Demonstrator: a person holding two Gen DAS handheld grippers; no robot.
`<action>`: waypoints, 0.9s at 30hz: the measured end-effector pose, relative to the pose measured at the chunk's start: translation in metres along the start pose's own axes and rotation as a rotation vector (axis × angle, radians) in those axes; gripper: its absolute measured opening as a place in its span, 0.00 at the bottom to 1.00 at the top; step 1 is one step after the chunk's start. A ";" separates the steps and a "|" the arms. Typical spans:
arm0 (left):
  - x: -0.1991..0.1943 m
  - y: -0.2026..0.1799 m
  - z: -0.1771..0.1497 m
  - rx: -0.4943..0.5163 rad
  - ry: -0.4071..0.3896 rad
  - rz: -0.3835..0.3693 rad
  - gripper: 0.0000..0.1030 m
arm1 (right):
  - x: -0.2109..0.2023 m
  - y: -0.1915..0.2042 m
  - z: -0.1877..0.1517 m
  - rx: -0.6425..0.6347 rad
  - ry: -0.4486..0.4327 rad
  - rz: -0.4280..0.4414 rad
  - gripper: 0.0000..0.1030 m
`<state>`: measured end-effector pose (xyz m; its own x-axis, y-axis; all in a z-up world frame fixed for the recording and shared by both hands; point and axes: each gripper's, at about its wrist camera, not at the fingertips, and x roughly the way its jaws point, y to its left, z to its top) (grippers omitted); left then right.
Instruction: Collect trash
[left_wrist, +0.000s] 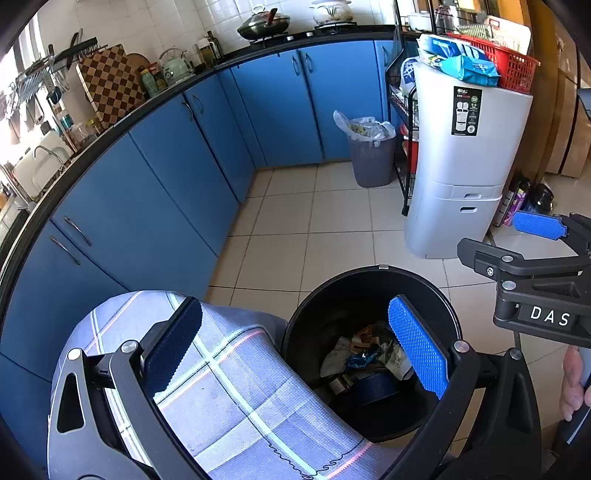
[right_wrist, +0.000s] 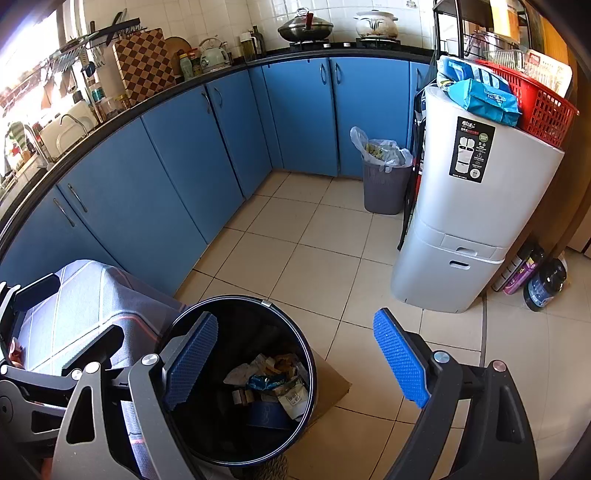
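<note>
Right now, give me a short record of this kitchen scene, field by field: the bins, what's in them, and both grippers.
setting: kitchen, tiled floor, blue cabinets
near bin: round black trash can, no lid on it, holding wrappers and crumpled paper
beside it: plaid-covered seat, to its left
far bin: grey basket with plastic liner, filled, standing by the cabinets
tall unit: silver stacked bin, red basket on top
left gripper: open, nothing held
right gripper: open, nothing held

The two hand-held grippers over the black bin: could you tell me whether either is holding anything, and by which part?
Nothing is held. The left hand-held gripper and the right hand-held gripper both stand open and empty above the black bin.
</note>
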<state>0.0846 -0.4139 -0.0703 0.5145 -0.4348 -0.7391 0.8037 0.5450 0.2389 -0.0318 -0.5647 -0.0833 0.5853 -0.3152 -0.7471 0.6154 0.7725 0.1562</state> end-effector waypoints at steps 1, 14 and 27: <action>0.000 0.000 0.000 -0.001 0.000 -0.002 0.97 | 0.000 -0.001 0.000 -0.001 0.001 0.001 0.82; 0.002 0.001 0.000 -0.010 0.015 -0.008 0.97 | 0.000 -0.001 0.001 -0.005 0.000 0.001 0.82; 0.000 0.000 -0.002 -0.007 0.020 -0.017 0.97 | 0.000 0.001 0.002 -0.008 0.000 0.001 0.82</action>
<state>0.0841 -0.4123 -0.0720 0.4948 -0.4296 -0.7554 0.8102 0.5425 0.2221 -0.0304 -0.5651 -0.0821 0.5856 -0.3146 -0.7471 0.6107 0.7773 0.1513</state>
